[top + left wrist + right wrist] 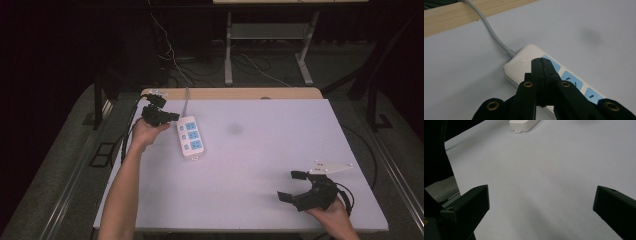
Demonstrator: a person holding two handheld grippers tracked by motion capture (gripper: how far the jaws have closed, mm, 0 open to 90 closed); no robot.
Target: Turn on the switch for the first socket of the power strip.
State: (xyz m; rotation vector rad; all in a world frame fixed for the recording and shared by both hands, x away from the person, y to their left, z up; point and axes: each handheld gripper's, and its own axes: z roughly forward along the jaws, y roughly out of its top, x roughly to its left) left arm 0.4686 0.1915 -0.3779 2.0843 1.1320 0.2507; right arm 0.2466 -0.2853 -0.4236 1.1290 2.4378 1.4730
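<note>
White and matte, the flat-topped bench (260, 165) fills the high view, a strip of pale wood along its far edge. On its left part lies a white plastic power strip with blue socket faces (190, 137), its grey cord (186, 100) running off over the far edge. The left claw (172, 117), black and held in a hand (145, 132), points at the strip's far end, just beside it. Near the front right corner the right claw (292, 185) sits low over bare bench, well apart from the strip, jaws spread, with a grey three-cornered plate (330, 168) on top.

The left gripper view adds what the high view cannot settle: the left claw (541, 65) is pressed together with nothing between its jaws, its tip over the strip's (524, 62) plain cord end; whether it touches is unclear. The cord (491, 31) bends away to the wooden edge.

The right gripper view shows the right claw (541, 200) spread wide over bare bench (549, 170), the strip's free end (524, 125) far off at the top.
</note>
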